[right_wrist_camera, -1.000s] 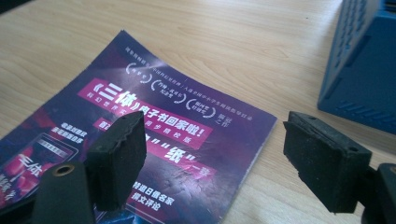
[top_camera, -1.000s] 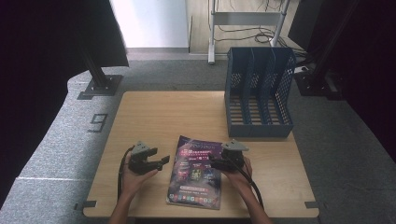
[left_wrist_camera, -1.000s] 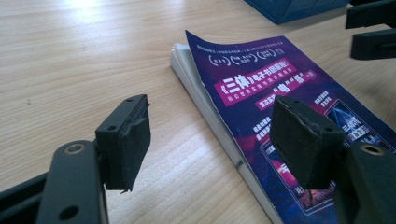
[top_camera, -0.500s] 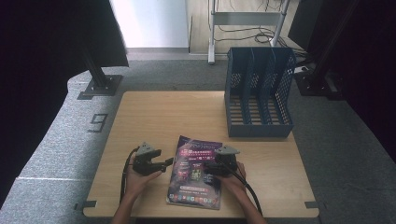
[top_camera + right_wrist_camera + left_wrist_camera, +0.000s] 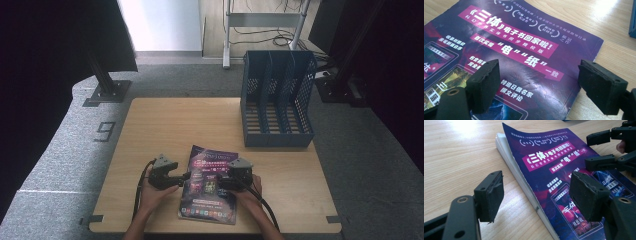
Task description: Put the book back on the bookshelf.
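Note:
A purple magazine [image 5: 209, 199] with white Chinese print lies flat near the table's front edge. My left gripper [image 5: 183, 176] sits at its left edge, open. In the left gripper view the left gripper [image 5: 539, 192] has its jaws on either side of the magazine [image 5: 544, 162] edge, where the cover curls up slightly. My right gripper [image 5: 221, 181] hovers open over the middle of the cover. In the right gripper view the right gripper [image 5: 541, 83] holds its pads wide apart above the magazine [image 5: 524, 37]. The right gripper [image 5: 609, 150] also shows open in the left gripper view.
A blue mesh file holder [image 5: 276, 100] with three slots stands at the back right of the wooden table [image 5: 175, 125]. Black stands and cables sit on the grey floor beyond.
Both grippers have moved inward toward each other: the left one up to the magazine's left edge, the right one onto the cover. Both stay open.

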A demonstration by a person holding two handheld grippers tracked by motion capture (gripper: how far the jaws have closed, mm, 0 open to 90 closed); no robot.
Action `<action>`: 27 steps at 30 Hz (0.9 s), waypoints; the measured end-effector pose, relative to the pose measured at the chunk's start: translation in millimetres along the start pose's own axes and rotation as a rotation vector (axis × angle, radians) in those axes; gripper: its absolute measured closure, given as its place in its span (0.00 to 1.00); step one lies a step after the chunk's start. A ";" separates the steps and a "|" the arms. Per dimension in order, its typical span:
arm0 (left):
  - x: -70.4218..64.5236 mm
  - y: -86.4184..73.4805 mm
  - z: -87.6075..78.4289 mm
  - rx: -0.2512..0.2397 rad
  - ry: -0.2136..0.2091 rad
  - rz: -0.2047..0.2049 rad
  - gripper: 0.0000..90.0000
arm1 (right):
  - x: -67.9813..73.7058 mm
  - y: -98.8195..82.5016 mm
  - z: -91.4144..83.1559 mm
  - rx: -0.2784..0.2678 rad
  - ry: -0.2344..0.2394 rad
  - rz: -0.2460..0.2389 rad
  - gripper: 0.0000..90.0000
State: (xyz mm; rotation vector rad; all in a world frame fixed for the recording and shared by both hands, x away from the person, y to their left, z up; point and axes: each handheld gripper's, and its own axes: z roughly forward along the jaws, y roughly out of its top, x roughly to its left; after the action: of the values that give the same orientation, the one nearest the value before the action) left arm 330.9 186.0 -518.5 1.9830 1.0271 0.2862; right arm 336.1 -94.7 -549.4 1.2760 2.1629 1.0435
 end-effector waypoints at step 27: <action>-16.4 -0.3 31.8 0.070 0.027 0.008 0.26 | -9.8 -2.5 1.3 0.019 0.022 0.070 0.17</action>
State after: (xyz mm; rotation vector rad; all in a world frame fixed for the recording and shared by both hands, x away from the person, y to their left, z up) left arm 337.4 154.9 -535.1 2.0518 1.0594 0.2849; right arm 340.4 -103.4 -552.3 1.3636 2.1633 1.0713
